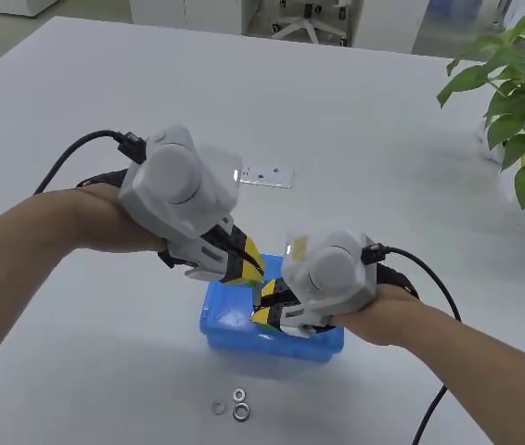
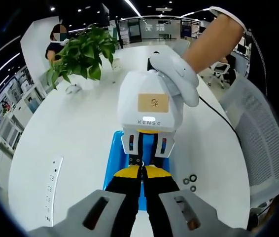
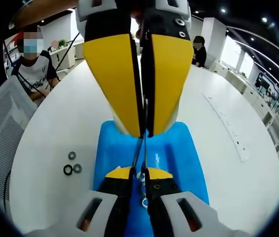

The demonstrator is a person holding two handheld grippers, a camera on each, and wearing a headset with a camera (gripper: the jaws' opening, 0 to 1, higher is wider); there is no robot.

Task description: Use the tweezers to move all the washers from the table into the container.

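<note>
A: Washers (image 3: 72,166)?
B: Three on the desk (image 3: 51,128), just beside the container (image 3: 181,163). Probably light, flat and slippery, so pinch one by the rim.
A: Fingers?
B: Left gripper (image 3: 143,132) and right gripper (image 3: 140,174) both clamp the tweezers (image 3: 141,148) over the container.

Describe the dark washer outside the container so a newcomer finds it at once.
Start at the blue container on the white table. In the right gripper view, three washers lie on the table off its left side. The dark washer is the lowest, leftmost one: a black ring, while the two silver washers beside it are pale.
</note>
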